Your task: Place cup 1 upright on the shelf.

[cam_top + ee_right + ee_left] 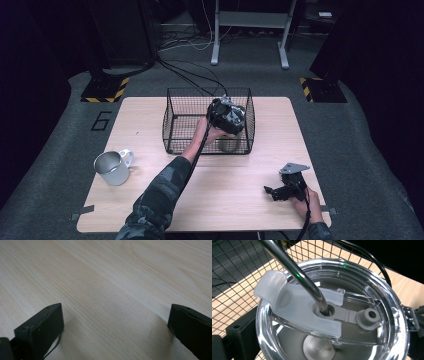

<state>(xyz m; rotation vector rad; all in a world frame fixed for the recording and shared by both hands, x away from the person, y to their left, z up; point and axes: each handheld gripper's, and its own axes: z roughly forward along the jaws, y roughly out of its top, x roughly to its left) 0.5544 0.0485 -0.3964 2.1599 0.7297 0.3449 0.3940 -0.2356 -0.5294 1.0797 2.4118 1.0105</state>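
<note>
A steel tumbler point(229, 145) with a clear lid point(374, 340) and a metal straw point(297, 272) stands inside the black wire basket point(172, 120), in its front right corner. My left gripper point(226, 117) hangs straight down over it. In the left gripper view its two black jaws press against opposite sides of the tumbler's rim, so the left gripper point(327, 332) is shut on the tumbler. My right gripper point(272, 191) lies low at the table's front right. It point(115, 325) is open, with bare wood between its jaws.
A metal mug point(112, 167) with a handle stands at the front left of the wooden table point(225, 200). The basket mesh point(237, 265) rises close around the tumbler. Beyond the table are cables and a stand on grey carpet.
</note>
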